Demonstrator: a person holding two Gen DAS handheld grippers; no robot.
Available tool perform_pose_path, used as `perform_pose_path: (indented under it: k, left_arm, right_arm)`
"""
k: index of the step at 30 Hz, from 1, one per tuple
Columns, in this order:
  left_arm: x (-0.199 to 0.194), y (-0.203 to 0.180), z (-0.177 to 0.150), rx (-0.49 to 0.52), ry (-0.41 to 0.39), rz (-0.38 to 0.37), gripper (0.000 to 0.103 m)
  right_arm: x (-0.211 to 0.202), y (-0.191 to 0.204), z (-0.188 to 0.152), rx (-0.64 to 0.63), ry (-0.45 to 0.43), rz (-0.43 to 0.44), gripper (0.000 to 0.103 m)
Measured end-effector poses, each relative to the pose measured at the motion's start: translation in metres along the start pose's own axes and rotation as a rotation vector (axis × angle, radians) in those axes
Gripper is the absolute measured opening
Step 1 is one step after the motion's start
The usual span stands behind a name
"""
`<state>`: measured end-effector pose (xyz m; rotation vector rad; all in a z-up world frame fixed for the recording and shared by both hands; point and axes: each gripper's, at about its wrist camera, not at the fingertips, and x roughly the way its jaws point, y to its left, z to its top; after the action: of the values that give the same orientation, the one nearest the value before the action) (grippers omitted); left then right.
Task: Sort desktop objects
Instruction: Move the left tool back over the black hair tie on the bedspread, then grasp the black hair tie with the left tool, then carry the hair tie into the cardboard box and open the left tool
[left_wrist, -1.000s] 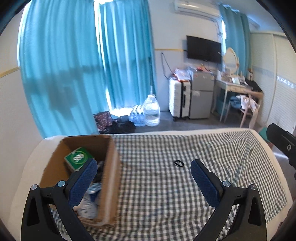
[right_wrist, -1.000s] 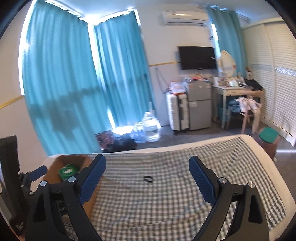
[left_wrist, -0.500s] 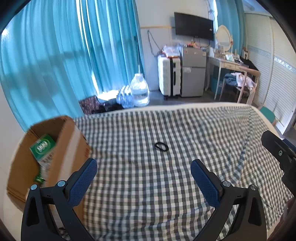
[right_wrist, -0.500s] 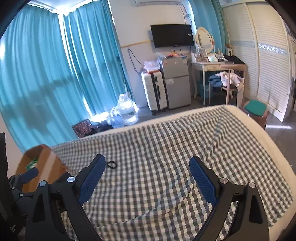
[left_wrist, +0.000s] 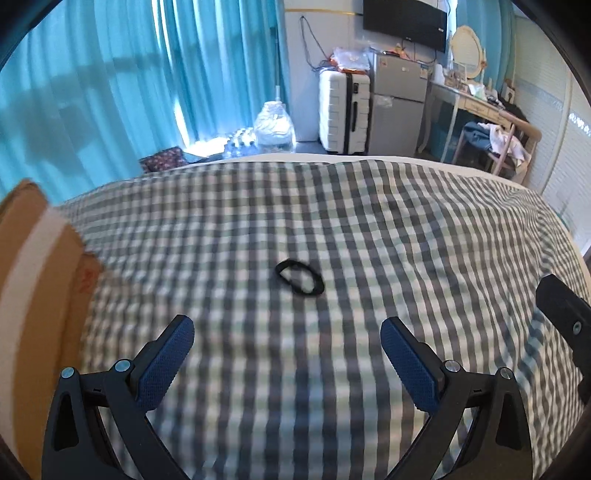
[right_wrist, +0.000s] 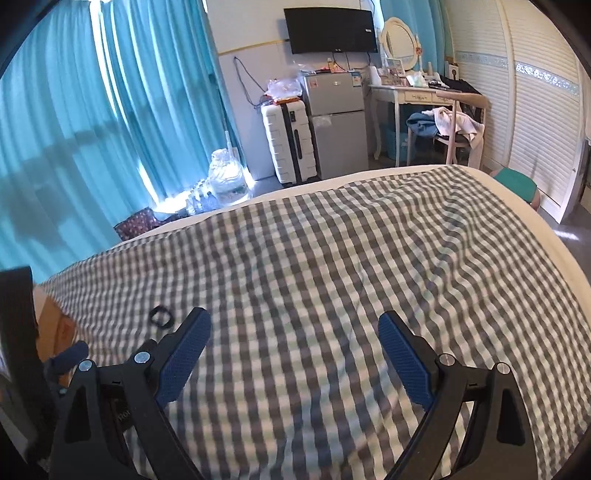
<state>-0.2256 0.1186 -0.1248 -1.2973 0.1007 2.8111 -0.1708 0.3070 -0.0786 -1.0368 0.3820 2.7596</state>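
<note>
Left wrist view, nearest first: the left gripper (left_wrist: 286, 332) is hanging over the checked cloth (left_wrist: 369, 229) with its blue pads (left_wrist: 166, 365) standing wide apart and nothing between them. Just ahead of the fingertips, a black hair tie (left_wrist: 299, 281) is lying flat on the cloth, clear of both pads. At the left edge a cardboard box (left_wrist: 40, 280) with a pale tape strip is sitting on the cloth, well apart from the tie. At the right edge a black part of the right gripper is showing.

Right wrist view: the right gripper (right_wrist: 293, 330) is likewise hanging above the cloth, jaws spread wide, holding nothing. The hair tie (right_wrist: 161, 317) is lying just beyond and left of its left fingertip. The box corner (right_wrist: 55, 325) is peeking in at far left, beside the black body of the other tool.

Beyond the bed, on the floor: a water jug (right_wrist: 227, 179), a white suitcase (right_wrist: 290, 142), a small grey fridge (right_wrist: 336, 122). On the far walls: teal curtains (right_wrist: 92, 122) and a television (right_wrist: 330, 26).
</note>
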Motion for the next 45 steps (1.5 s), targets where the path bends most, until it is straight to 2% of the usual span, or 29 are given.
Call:
perform_pose_path:
  k: [5,6,8,9,11,12,14,16,21,30,39,45]
  left_arm:
    - [0.043,0.003,0.009,-0.044,0.019,-0.04,0.103]
    - [0.05,0.003,0.01,-0.049,0.029,-0.047,0.099]
    - [0.058,0.006,0.007,-0.053,0.039,-0.071,0.075]
    - [0.06,0.007,0.007,-0.051,0.036,-0.065,0.054]
    - [0.058,0.009,0.006,-0.043,0.023,-0.079,0.048]
    - [0.057,0.01,0.006,-0.044,0.023,-0.084,0.04]
    - [0.055,0.013,0.005,-0.041,0.032,-0.095,0.033]
    - [0.053,0.018,0.004,-0.038,0.041,-0.1,0.016]
    - [0.039,0.027,0.004,-0.005,0.063,-0.141,0.014]
    - [-0.005,0.035,0.008,0.028,0.028,-0.206,0.014]
    - [-0.071,0.044,0.016,0.053,-0.009,-0.233,0.014]
    - [-0.123,0.064,0.021,0.044,-0.061,-0.224,0.014]
  right_arm:
    - [0.032,-0.009,0.003,0.039,0.032,0.025,0.092]
    - [0.037,-0.011,0.002,0.04,0.046,0.022,0.092]
    - [0.044,-0.015,-0.001,0.043,0.065,0.012,0.092]
    - [0.047,-0.017,-0.001,0.047,0.072,0.012,0.092]
    - [0.05,-0.022,-0.002,0.062,0.083,0.024,0.092]
    - [0.05,-0.025,-0.002,0.072,0.085,0.026,0.092]
    - [0.051,-0.028,-0.001,0.077,0.084,0.028,0.092]
    - [0.049,-0.027,-0.001,0.072,0.08,0.025,0.092]
    - [0.04,-0.026,0.002,0.052,0.062,0.018,0.092]
    - [0.006,-0.013,-0.01,0.063,0.051,0.04,0.092]
    - [-0.053,0.019,-0.022,0.039,0.014,0.095,0.092]
    - [-0.095,0.041,-0.026,-0.006,-0.01,0.126,0.092]
